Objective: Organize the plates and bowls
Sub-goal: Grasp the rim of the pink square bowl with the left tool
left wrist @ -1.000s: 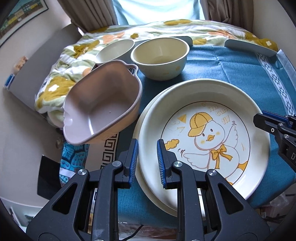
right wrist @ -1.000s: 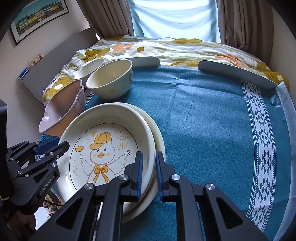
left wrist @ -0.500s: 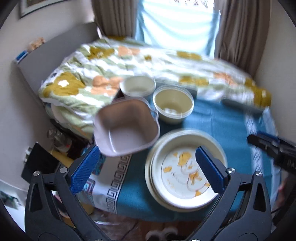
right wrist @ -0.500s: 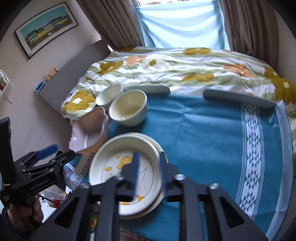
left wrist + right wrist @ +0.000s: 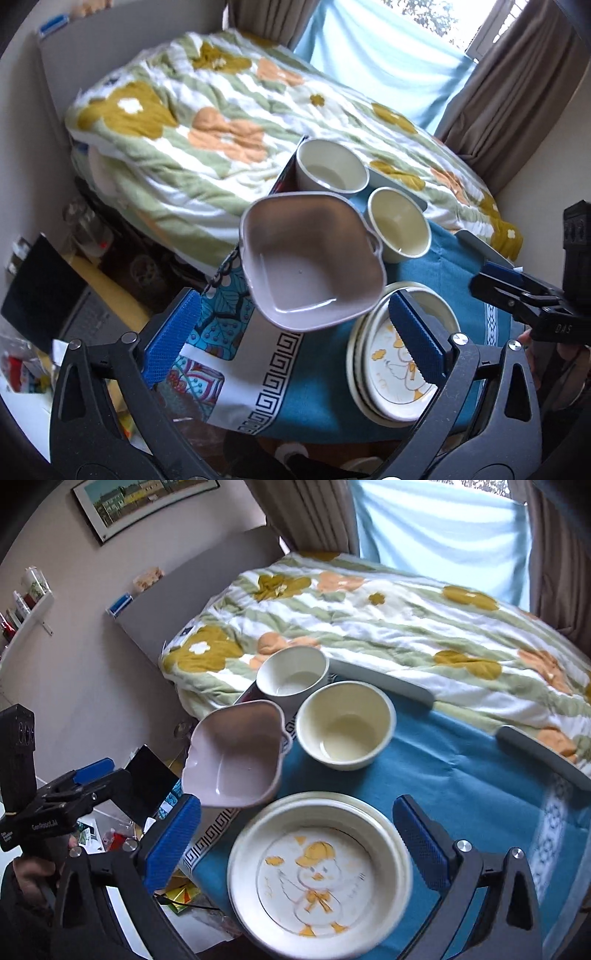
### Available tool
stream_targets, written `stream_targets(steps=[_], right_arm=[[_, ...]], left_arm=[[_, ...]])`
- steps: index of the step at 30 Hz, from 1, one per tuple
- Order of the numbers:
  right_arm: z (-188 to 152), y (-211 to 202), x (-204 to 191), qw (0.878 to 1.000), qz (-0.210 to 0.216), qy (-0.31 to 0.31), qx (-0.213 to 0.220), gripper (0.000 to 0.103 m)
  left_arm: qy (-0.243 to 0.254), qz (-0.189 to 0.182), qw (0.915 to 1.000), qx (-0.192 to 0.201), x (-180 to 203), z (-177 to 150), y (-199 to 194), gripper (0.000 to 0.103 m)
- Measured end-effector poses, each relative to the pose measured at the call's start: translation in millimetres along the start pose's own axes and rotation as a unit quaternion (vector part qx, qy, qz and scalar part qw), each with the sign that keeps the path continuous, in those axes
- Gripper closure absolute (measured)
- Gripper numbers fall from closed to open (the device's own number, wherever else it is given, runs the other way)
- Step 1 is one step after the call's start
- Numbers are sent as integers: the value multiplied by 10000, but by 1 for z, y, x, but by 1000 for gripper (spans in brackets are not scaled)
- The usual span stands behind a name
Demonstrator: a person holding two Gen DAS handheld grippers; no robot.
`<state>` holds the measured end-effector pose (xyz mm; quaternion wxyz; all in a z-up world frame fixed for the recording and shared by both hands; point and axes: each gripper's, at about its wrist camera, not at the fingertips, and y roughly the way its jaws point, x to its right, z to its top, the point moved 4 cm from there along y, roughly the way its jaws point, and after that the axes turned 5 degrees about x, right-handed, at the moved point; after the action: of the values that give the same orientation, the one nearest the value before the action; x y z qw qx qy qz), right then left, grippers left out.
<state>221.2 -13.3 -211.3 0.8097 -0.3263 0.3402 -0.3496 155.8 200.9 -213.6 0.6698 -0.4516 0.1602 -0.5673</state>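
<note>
Two stacked cream plates [image 5: 317, 871], the top one with a duck picture, lie at the near edge of the blue-clothed table [image 5: 461, 775]. A pink squarish bowl [image 5: 236, 753] sits tilted at the table's left edge. Behind it stand a cream bowl [image 5: 345, 723] and a white bowl [image 5: 291, 675]. My right gripper [image 5: 297, 840] hovers above the plates, its jaws opening and holding nothing. My left gripper [image 5: 295, 339] hangs wide above the pink bowl [image 5: 310, 262] and the plates [image 5: 402, 354]; its jaws are closing slightly with nothing gripped.
A bed with a floral quilt [image 5: 388, 620] runs along the table's far side. Two grey bars [image 5: 535, 753] lie at the table's back edge. Clutter and a dark box [image 5: 37, 291] fill the floor to the left. A hand [image 5: 33, 871] holds the left gripper.
Both grippers were shut on the plate rims a second ago. They have let go, spread wide and lifted up and back, so the whole table shows.
</note>
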Motion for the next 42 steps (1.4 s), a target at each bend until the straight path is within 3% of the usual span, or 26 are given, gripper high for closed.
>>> stream_targets(steps=[2,5,7,11,13,19,24,32,37,42], right_arm=[[1,29,-4,9996,83,138,-218,0],[0,69,-7,9970,332,384,-586,10],[-1,91,-8,9953,324,478,-780,28],[1,120,-10,9934,226,492,-1016,44],[2,129,-11,9925,206,533,-1076,54],[1,142,-7,9912,11,628,-1165,81],[5,134,-9,9931,-207,566,-1004,86],[16,89,-15,9959,-41,809,-402,86],[17,36,-8,9954,45,955,36,86],[-3,-19,11,9946,32,992,298,86]], left_arm=[[-103,-155,9995,-250,-10,-1,24,11],[-85,-364,9971,-668,-18,-9,61,26],[0,-439,9950,-899,-21,-10,81,33],[141,-471,9933,-1048,-29,0,107,42],[150,-529,9911,-1209,-31,2,119,62],[342,-414,9892,-1364,-37,7,133,83],[583,-310,9894,-1296,-33,15,126,85],[961,-286,9917,-807,-6,49,78,85],[1248,-353,9902,-521,39,54,42,85],[1335,-487,9893,-317,95,34,12,85]])
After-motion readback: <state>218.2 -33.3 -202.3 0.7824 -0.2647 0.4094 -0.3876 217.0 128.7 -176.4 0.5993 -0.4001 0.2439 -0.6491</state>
